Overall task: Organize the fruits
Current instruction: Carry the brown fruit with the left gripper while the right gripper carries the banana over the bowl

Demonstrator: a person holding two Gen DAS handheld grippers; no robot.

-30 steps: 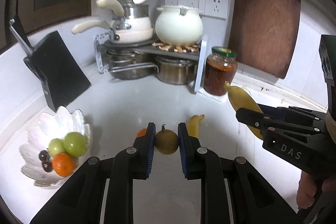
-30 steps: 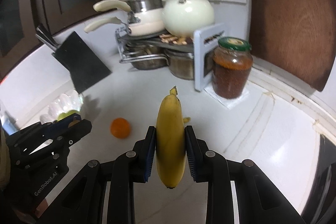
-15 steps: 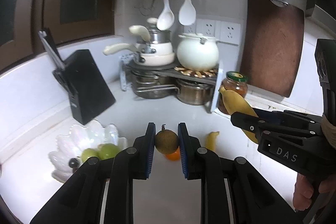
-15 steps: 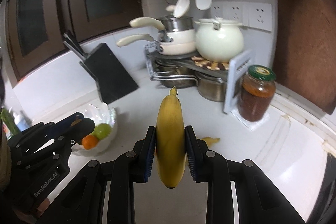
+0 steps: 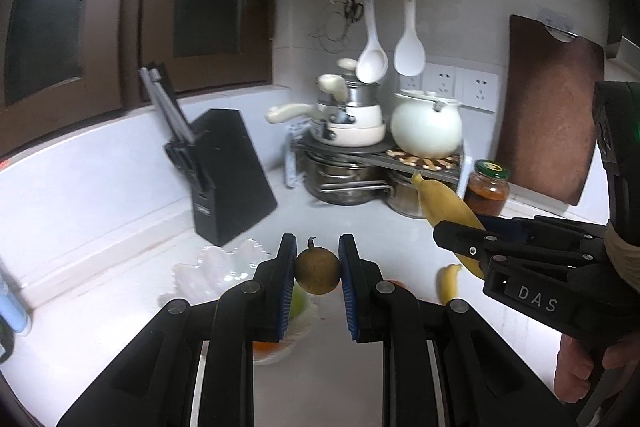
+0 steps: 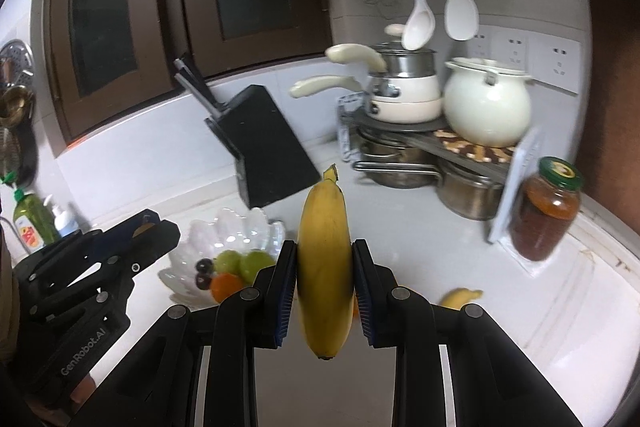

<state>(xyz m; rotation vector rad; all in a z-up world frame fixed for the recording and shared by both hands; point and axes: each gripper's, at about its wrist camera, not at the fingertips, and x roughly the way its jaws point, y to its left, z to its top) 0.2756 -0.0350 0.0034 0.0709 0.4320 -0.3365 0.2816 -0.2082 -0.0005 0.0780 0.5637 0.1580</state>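
My left gripper point(image 5: 318, 269) is shut on a small round brown fruit point(image 5: 317, 272) and holds it above the counter, over the right side of the white shell-shaped fruit bowl point(image 5: 208, 267). My right gripper point(image 6: 324, 267) is shut on a yellow banana point(image 6: 325, 259), held upright; it also shows in the left wrist view point(image 5: 450, 211). The bowl point(image 6: 240, 231) holds green fruits point(image 6: 244, 261), an orange point(image 6: 226, 286) and dark grapes point(image 6: 204, 273). A second banana point(image 6: 460, 297) lies on the counter, with an orange fruit partly hidden behind my right fingers.
A black knife block point(image 5: 230, 179) stands behind the bowl. A rack of pots point(image 5: 360, 163) with a white kettle point(image 5: 426, 125) fills the corner. A jar of red sauce point(image 6: 546, 211) stands to the right. Soap bottles point(image 6: 36, 219) stand at far left.
Both grippers have risen and pulled back with their fruits held. The bowl now lies closer beneath the left gripper, and more of the wall and cabinets shows.
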